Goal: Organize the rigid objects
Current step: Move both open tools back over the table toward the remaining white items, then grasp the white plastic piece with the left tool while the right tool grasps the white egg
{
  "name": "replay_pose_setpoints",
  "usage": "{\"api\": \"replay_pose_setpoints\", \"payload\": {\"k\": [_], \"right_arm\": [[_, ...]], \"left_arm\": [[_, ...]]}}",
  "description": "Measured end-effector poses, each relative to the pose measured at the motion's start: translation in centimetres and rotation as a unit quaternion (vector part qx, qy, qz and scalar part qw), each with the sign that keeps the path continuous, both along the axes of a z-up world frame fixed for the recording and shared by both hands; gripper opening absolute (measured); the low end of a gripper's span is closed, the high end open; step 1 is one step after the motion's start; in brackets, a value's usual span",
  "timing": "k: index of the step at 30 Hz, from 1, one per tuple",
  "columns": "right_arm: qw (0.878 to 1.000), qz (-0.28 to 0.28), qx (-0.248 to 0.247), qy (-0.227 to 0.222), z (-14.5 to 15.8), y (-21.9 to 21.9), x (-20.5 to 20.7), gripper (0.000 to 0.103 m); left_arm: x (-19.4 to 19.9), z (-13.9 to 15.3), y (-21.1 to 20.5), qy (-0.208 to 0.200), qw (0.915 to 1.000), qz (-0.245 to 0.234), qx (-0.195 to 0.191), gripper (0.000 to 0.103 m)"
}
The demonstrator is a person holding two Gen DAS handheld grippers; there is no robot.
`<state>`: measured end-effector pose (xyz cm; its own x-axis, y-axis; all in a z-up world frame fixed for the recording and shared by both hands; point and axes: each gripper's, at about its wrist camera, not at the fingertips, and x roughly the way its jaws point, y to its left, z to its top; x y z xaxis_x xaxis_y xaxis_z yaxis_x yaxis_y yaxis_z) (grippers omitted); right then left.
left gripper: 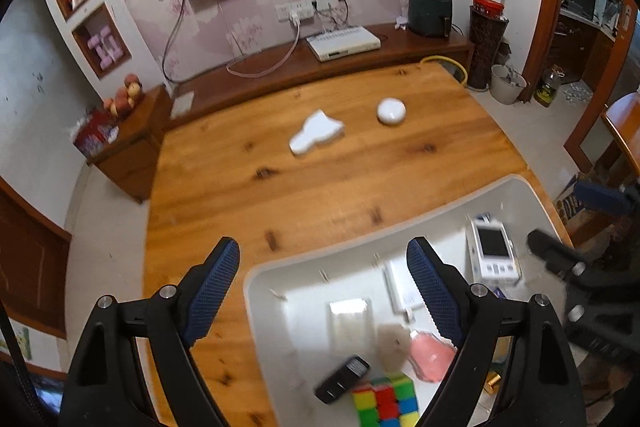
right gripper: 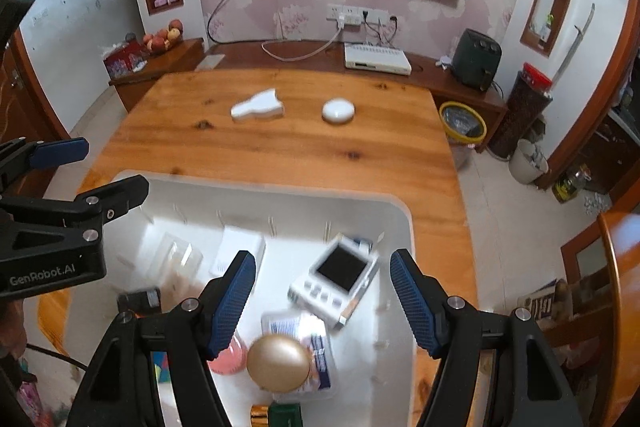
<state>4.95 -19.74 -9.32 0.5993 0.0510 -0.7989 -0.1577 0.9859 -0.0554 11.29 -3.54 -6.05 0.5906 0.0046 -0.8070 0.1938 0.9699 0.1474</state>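
A white bin (left gripper: 256, 291) (right gripper: 400, 227) sits on the near part of a wooden table (left gripper: 320, 179) (right gripper: 280, 147). It holds a white handheld device with a dark screen (left gripper: 494, 251) (right gripper: 340, 277), a colour cube (left gripper: 386, 401), a black remote (left gripper: 342, 379), a pink item (left gripper: 430, 355) and a gold ball (right gripper: 279, 357). Farther off on the table lie a white irregular block (left gripper: 316, 133) (right gripper: 258, 105) and a white round puck (left gripper: 391, 111) (right gripper: 338, 110). My left gripper (left gripper: 323, 265) is open and empty over the bin's left edge. My right gripper (right gripper: 323, 275) is open and empty above the bin.
A TV cabinet (left gripper: 360, 59) (right gripper: 312, 61) with a white set-top box (left gripper: 343, 43) (right gripper: 377, 60) and a dark air fryer (left gripper: 430, 10) (right gripper: 477, 65) runs behind the table. A yellow-rimmed bin (right gripper: 462, 121) stands off the table's far right corner.
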Motion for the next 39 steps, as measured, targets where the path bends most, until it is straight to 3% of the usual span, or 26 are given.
{"api": "replay_pose_setpoints", "payload": {"k": [8,12,19,23,28,31,36,39], "right_arm": [[1.000,-0.011,0.025,-0.010,5.5,-1.6,5.3,0.071],[0.999,-0.028,0.039,-0.013,8.0,-2.6,9.0,0.071],[0.998,-0.041,0.053,0.008,8.8,-2.7,15.8,0.071],[0.996,-0.051,0.063,0.038,6.6,-2.6,20.0,0.071],[0.989,-0.084,0.076,0.099,1.1,-3.0,24.4,0.071],[0.980,-0.100,0.097,0.139,-2.4,-3.5,26.4,0.071],[0.969,-0.120,0.130,0.175,-6.6,-4.1,28.6,0.071],[0.963,-0.125,0.149,0.185,-8.0,-4.1,29.9,0.071]], "left_arm": [[5.0,3.8,0.7,0.002,0.9999,-0.003,-0.013,0.088],[8.3,5.5,0.9,-0.010,0.9999,0.006,-0.002,0.088],[13.8,3.4,0.4,0.014,0.9998,0.003,0.014,0.088],[17.1,-0.3,-0.1,0.062,0.9980,0.004,0.013,0.088],[20.8,-5.5,-0.2,0.118,0.9928,0.020,0.002,0.088],[22.4,-7.8,-0.4,0.143,0.9897,0.001,-0.011,0.088],[24.4,-10.7,-1.0,0.159,0.9870,-0.021,0.012,0.088],[25.1,-11.2,-1.4,0.167,0.9853,-0.034,-0.001,0.088]]}}
